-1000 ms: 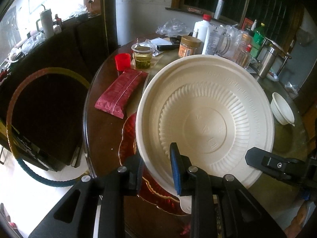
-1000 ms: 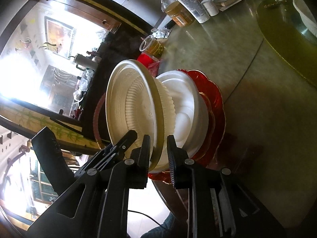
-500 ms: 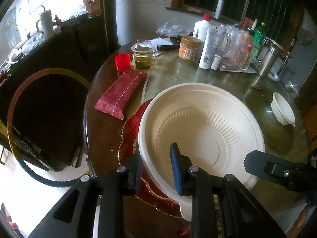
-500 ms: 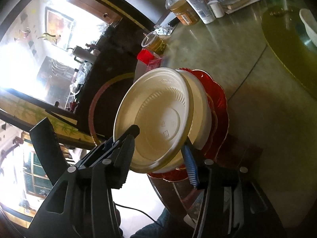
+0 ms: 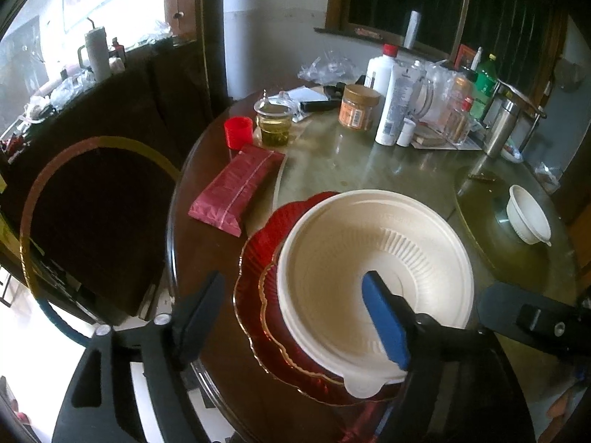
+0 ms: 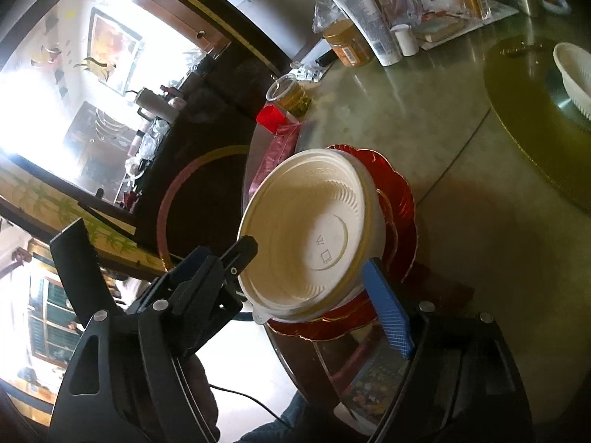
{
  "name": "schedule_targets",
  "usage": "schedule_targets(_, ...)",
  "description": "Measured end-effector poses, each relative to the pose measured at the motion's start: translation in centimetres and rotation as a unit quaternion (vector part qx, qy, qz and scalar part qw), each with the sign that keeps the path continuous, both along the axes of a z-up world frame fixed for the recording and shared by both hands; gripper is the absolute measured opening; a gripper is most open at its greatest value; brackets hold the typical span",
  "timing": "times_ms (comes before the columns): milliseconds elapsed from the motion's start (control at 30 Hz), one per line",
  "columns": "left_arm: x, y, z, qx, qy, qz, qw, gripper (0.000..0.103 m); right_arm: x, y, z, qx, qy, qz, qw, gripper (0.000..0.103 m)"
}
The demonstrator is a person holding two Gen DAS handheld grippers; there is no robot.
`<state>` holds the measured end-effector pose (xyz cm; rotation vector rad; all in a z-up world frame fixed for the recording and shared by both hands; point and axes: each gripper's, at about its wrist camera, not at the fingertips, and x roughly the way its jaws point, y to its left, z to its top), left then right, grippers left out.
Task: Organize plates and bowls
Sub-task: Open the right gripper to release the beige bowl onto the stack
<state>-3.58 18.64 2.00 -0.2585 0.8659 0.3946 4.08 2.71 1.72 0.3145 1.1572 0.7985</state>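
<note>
A large cream bowl rests nested in a white bowl on two stacked red plates at the table's near edge. My left gripper straddles the bowl's near rim with its jaws opening; its blue pad hangs over the bowl's inside and presses on nothing. My right gripper is opening too; the bowl's near side sits between its fingers, untouched by the pads. A small white bowl stands apart on a yellow-green turntable.
A red packet, a red cup and a glass of tea lie beyond the stack. A jar and bottles crowd the far side. The table drops off just left of the plates.
The cream bowl, held tilted on edge by both grippers, came down flat onto the stack. Both grippers then opened and let it go.
</note>
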Motion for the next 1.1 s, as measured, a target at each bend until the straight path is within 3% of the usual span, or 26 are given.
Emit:
schedule_targets(300,-0.5,0.0,0.5,0.014,-0.010,0.007,0.9998,0.079,-0.4,-0.3,0.6,-0.008,-0.014,-0.002,1.000,0.084)
schedule_targets(567,-1.7,-0.1,2.2,0.035,-0.059,0.031,0.9972,0.080,-0.6,-0.9,1.0,-0.013,-0.037,-0.005,0.999,0.086)
schedule_targets(600,-1.9,-0.2,2.5,0.035,-0.071,0.032,0.9963,0.080,-0.7,-0.9,1.1,-0.021,-0.046,-0.004,0.999,0.089)
schedule_targets(633,-2.1,-0.4,2.8,0.035,-0.081,0.032,0.9956,0.080,-0.9,-0.9,1.3,-0.029,-0.056,-0.003,0.998,0.100)
schedule_targets(700,-2.4,-1.0,3.7,0.040,-0.107,0.032,0.9930,0.081,-1.1,-1.2,1.5,-0.036,-0.074,-0.004,0.997,0.103)
schedule_targets(867,-2.1,-3.2,5.3,0.050,-0.141,0.013,0.9887,0.084,-1.3,-2.9,2.2,-0.041,-0.113,-0.013,0.993,0.103)
schedule_targets(1100,0.6,-7.8,5.5,0.030,-0.142,-0.044,0.9884,0.084,-0.6,-8.0,2.2,-0.053,-0.127,-0.068,0.988,0.103)
